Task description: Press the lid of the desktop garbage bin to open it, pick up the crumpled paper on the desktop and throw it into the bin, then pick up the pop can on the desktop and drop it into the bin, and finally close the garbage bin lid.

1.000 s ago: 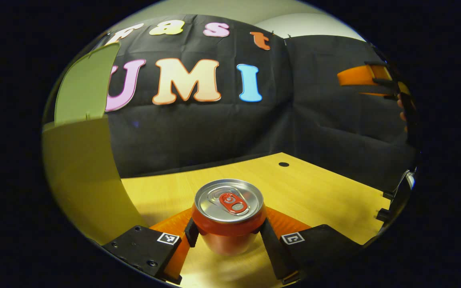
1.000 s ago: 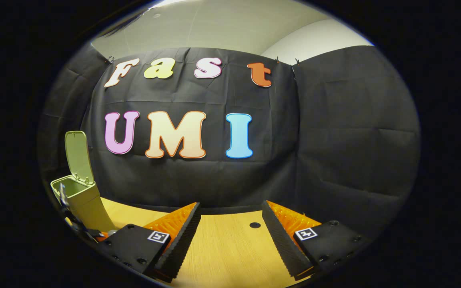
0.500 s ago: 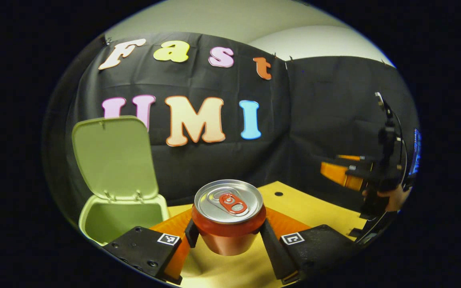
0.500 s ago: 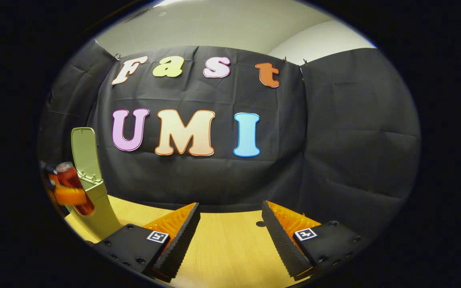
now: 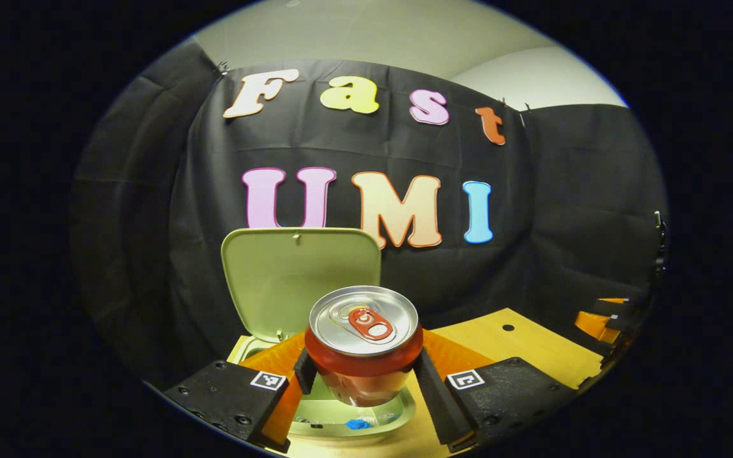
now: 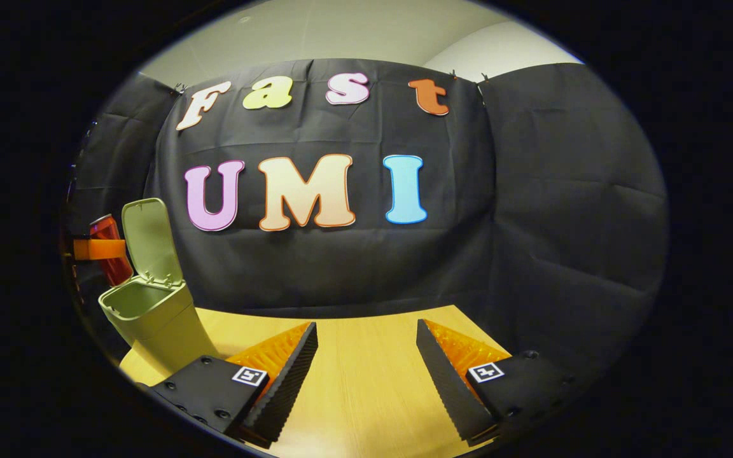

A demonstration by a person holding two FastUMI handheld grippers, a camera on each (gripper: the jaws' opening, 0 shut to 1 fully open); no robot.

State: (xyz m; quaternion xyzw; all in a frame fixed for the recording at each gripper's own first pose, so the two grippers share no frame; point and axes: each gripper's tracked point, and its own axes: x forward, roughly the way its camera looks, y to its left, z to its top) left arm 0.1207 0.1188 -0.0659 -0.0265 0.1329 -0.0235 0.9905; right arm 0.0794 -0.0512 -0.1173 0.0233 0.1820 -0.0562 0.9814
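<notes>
A red pop can (image 5: pixel 363 343) with a silver top stands upright between the fingers of my left gripper (image 5: pixel 363 369), which is shut on it. The can hangs over the mouth of the pale green garbage bin (image 5: pixel 341 423), whose lid (image 5: pixel 300 273) stands raised behind it. In the right gripper view the bin (image 6: pixel 150 312) is at the far left with its lid (image 6: pixel 147 238) up, and the can (image 6: pixel 109 251) is held in the air just above and beside its opening. My right gripper (image 6: pixel 366 331) is open over the wooden table (image 6: pixel 366 394), holding nothing.
A small blue scrap (image 5: pixel 357 423) lies inside the bin. The table has a small round hole (image 5: pixel 508 327) toward its far edge. The right gripper (image 5: pixel 602 318) shows at the far right of the left gripper view. Black cloth walls close the back and sides.
My left gripper has lifted the can off the table and carried it over the open bin. The right gripper has stayed open and shifted only slightly.
</notes>
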